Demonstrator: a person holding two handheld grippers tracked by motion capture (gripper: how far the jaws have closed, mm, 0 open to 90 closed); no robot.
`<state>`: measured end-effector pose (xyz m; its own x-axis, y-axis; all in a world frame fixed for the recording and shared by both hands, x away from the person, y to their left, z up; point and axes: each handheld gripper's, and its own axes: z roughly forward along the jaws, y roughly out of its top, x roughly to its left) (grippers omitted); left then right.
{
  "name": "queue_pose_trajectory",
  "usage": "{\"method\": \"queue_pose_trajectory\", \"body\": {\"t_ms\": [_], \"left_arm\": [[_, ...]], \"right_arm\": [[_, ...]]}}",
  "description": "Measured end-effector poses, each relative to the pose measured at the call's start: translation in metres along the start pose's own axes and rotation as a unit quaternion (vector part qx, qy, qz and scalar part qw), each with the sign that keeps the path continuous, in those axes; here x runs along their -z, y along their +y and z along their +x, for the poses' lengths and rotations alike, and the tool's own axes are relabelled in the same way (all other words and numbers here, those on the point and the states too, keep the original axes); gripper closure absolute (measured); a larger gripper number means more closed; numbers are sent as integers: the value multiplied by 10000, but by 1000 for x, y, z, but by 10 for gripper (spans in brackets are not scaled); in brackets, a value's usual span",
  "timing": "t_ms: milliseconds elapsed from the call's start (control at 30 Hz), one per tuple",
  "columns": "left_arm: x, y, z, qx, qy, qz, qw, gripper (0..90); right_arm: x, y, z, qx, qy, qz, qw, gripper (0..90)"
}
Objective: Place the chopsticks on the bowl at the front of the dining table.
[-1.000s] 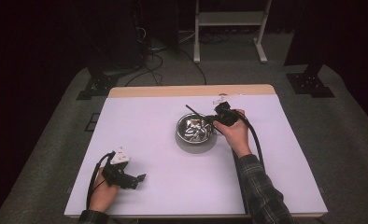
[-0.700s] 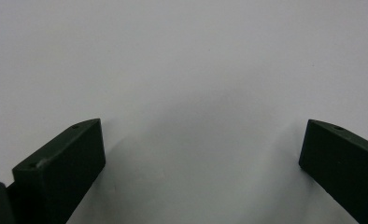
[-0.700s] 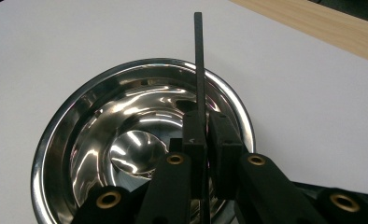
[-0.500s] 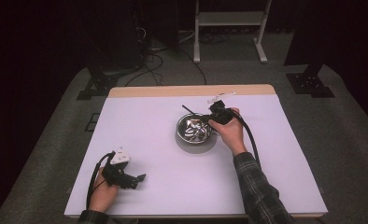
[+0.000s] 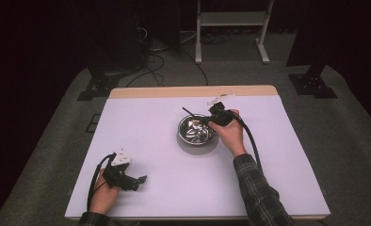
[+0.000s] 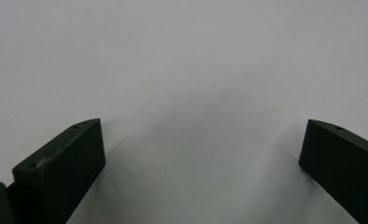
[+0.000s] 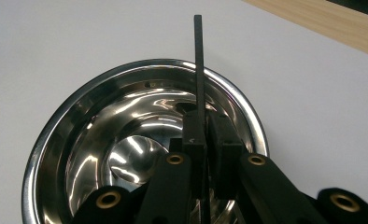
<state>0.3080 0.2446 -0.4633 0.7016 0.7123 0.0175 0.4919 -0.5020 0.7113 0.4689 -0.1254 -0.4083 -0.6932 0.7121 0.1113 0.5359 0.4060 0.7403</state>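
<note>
The thin black rod (image 7: 199, 70) sits pinched between the jaws of your right tool (image 7: 205, 135), which are pressed together on its lower part. From the grip it rises straight up past the jaw tips, and its free end stands out beyond the far rim of the steel bowl (image 7: 56, 135). In the high view the rod (image 5: 188, 112) slants away from that tool (image 5: 219, 115) toward the tabletop's far side, its tip past the bowl's (image 5: 196, 132) edge.

The bowl lies directly under and ahead of your right tool. The jaw tips hang over its shiny hollow, near the rim on the tool's side. Whether the rod's lower end touches the bowl's floor you cannot tell, since the jaws hide it. The rim curves round both sides of the tool, the only thing close enough to stand in its way.

Beyond the bowl, bare white tabletop (image 7: 79, 32) runs to a wooden edge strip (image 7: 322, 23).

Your left tool (image 5: 126, 176) rests well apart from the bowl, near the tabletop's (image 5: 174, 188) near edge. Its jaws are spread wide with nothing between them, and plain white tabletop (image 6: 187, 70) lies ahead of them. A cable (image 5: 249, 136) trails back from the right tool along your plaid sleeve (image 5: 259, 193).
</note>
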Motion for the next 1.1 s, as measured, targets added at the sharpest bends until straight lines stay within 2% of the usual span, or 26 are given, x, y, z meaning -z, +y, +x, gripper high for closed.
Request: {"method": "queue_pose_trajectory", "body": {"t_ms": [67, 133, 300, 767, 1100], "left_arm": [[0, 0, 0, 0, 1, -1, 10000, 0], [0, 0, 0, -1, 0, 0, 10000, 0], [0, 0, 0, 0, 0, 0, 10000, 0], [0, 0, 0, -5, 2, 4, 10000, 0], [0, 0, 0, -12, 8, 0, 10000, 0]], "right_arm": [[0, 0, 0, 1, 5, 4, 10000, 850], [-2, 0, 1, 55, -51, 39, 10000, 772], [2, 1, 3, 77, -49, -74, 9999, 714], [34, -3, 9, 213, 49, -366, 9991, 724], [54, -12, 8, 296, 91, -424, 9986, 691]]}}
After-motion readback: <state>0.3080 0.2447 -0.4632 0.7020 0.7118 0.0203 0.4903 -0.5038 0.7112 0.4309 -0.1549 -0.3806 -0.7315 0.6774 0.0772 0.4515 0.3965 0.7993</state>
